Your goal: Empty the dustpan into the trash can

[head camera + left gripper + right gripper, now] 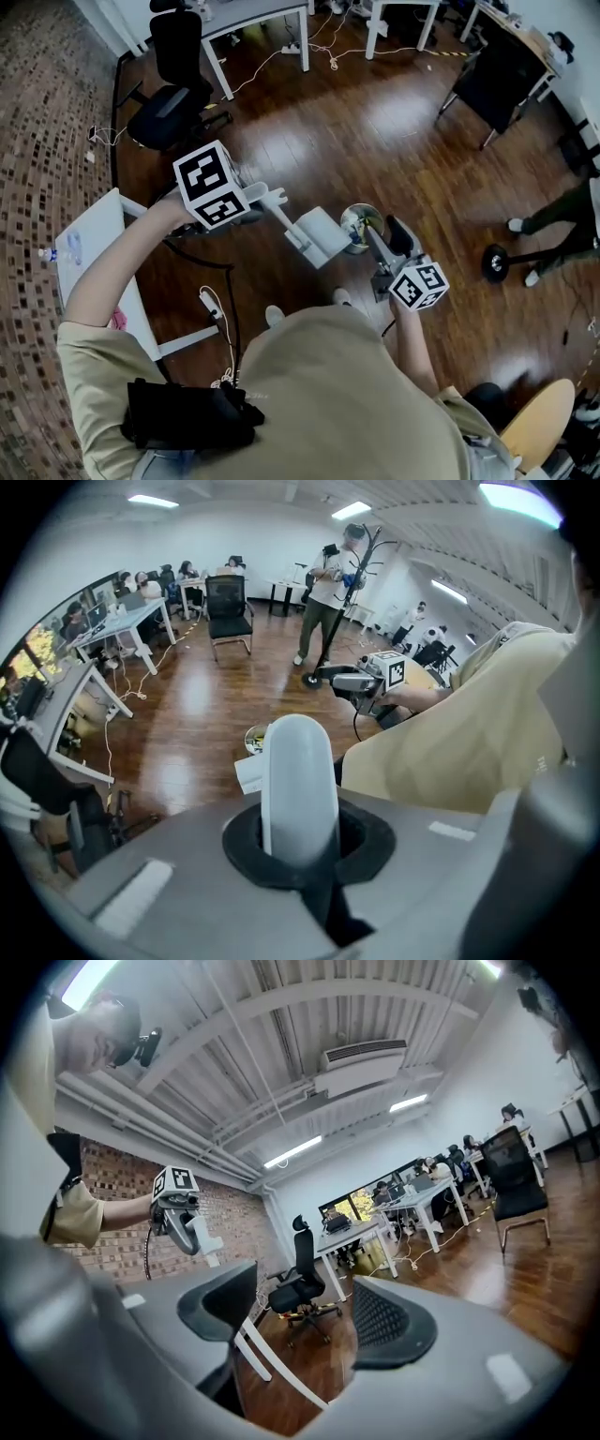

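- Room: open office with a dark polished wood floor (375,131). A brick-patterned carpet (37,141) runs down the left of the head view.
- A black office chair (169,103) stands by the carpet edge, and loose cables trail across the boards near the far desks.
- A white surface (94,234) sits at the person's left with a clear bottle (49,254) at its edge.
- A standing person (326,583) shows in the left gripper view, and others are seated at desks along the windows.
- Container: a small round silver trash can (362,225) stands on the floor in front of the person. Its inside is shiny, and its contents cannot be made out.
- Task's thing: a white plastic dustpan (319,234) is held up off the floor. Its long axis runs from the left tool (258,199) down-right, with the pan end just beside the can's rim.
- Whether anything lies in the pan cannot be told.
- The left tool is clamped on the dustpan's rounded white handle (298,780), which stands up between its jaws.
- The right tool (305,1321) sits just beside the can on its right. Its jaws are narrowly apart with nothing between them.
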`<state>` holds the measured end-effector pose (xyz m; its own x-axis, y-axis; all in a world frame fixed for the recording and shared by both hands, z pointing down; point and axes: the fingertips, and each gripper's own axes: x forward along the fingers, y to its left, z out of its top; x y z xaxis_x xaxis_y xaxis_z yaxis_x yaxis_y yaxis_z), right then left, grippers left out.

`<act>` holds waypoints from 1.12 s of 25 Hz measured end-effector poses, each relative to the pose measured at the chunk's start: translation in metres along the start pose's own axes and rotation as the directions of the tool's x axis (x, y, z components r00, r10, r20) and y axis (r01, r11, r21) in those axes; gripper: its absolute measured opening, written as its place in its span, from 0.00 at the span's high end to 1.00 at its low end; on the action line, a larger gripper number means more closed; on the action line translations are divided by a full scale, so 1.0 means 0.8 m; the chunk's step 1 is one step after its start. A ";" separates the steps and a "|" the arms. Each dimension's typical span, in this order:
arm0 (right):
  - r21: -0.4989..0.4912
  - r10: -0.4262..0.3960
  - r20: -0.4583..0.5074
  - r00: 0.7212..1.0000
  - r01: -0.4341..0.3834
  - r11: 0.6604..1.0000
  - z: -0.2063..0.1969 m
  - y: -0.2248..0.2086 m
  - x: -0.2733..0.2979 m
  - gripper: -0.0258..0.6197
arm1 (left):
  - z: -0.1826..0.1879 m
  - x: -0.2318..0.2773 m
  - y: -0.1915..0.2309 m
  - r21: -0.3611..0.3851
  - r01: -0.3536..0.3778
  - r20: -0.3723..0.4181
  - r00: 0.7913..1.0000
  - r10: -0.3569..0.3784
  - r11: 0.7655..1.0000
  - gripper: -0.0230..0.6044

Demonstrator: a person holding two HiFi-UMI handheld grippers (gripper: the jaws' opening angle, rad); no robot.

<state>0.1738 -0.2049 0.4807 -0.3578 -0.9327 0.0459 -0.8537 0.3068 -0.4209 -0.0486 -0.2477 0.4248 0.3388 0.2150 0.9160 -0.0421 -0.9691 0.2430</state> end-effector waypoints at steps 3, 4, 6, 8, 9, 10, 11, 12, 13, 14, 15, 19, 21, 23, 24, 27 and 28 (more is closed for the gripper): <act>-0.006 0.036 -0.027 0.999 -0.036 0.999 -0.015 0.027 0.022 0.49 | -0.048 -0.012 0.003 -0.067 -0.034 0.046 0.998 0.037 0.997 0.96; -0.010 0.049 -0.037 0.998 -0.050 0.999 -0.019 0.034 0.027 0.49 | -0.061 -0.013 0.004 -0.096 -0.044 0.061 0.997 0.050 0.994 0.96; -0.016 0.072 -0.055 0.996 -0.073 0.997 -0.024 0.043 0.035 0.49 | -0.084 -0.009 0.005 -0.155 -0.062 0.086 0.993 0.076 0.986 0.96; -0.020 0.087 -0.069 0.994 -0.089 0.996 -0.029 0.050 0.041 0.49 | -0.106 -0.004 0.008 -0.209 -0.076 0.108 0.989 0.101 0.975 0.96; -0.020 0.094 -0.074 0.993 -0.096 0.995 -0.032 0.053 0.044 0.49 | -0.116 -0.003 0.009 -0.228 -0.084 0.117 0.987 0.113 0.970 0.96; -0.019 0.102 -0.080 0.992 -0.104 0.994 -0.035 0.056 0.047 0.50 | -0.126 -0.002 0.009 -0.243 -0.093 0.124 0.984 0.126 0.965 0.96; -0.015 0.111 -0.086 0.990 -0.113 0.993 -0.038 0.059 0.049 0.50 | -0.136 -0.002 0.009 -0.259 -0.105 0.130 0.981 0.142 0.960 0.96; -0.009 0.121 -0.093 0.988 -0.122 0.992 -0.040 0.062 0.050 0.50 | -0.145 -0.002 0.007 -0.278 -0.118 0.134 0.978 0.161 0.953 0.96; -0.003 0.129 -0.101 0.987 -0.130 0.992 -0.041 0.063 0.049 0.50 | -0.154 -0.001 0.006 -0.302 -0.133 0.140 0.973 0.181 0.944 0.96; 0.003 0.133 -0.106 0.985 -0.134 0.991 -0.041 0.062 0.046 0.50 | -0.162 0.004 0.006 -0.326 -0.145 0.146 0.969 0.201 0.934 0.96; 0.008 0.134 -0.108 0.985 -0.134 0.991 -0.039 0.058 0.044 0.50 | -0.168 0.011 0.009 -0.352 -0.154 0.155 0.963 0.219 0.923 0.96; 0.055 0.134 -0.111 0.985 -0.128 0.990 -0.044 0.045 0.056 0.50 | -0.199 0.036 0.030 -0.503 -0.164 0.194 0.935 0.296 0.849 0.96; 0.073 0.142 -0.130 0.981 -0.133 0.988 -0.059 0.050 0.065 0.51 | -0.222 0.053 0.035 -0.558 -0.175 0.193 0.924 0.332 0.811 0.96; 0.072 0.158 -0.157 0.975 -0.149 0.986 -0.073 0.062 0.073 0.51 | -0.244 0.069 0.039 -0.596 -0.190 0.181 0.915 0.362 0.780 0.96; 0.070 0.169 -0.167 0.971 -0.159 0.985 -0.078 0.068 0.076 0.51 | -0.253 0.076 0.042 -0.612 -0.199 0.173 0.910 0.376 0.765 0.96; 0.076 0.196 -0.179 0.964 -0.185 0.980 -0.086 0.083 0.083 0.51 | -0.274 0.098 0.047 -0.649 -0.225 0.140 0.904 0.404 0.727 0.96; 0.079 0.203 -0.179 0.963 -0.192 0.978 -0.088 0.086 0.085 0.50 | -0.278 0.106 0.046 -0.657 -0.232 0.127 0.904 0.409 0.717 0.96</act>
<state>0.0642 -0.2336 0.5185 -0.5858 -0.8014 0.1212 -0.7367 0.4641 -0.4918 -0.2304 -0.2386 0.5822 0.4084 -0.2173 0.8866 -0.7265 -0.6655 0.1715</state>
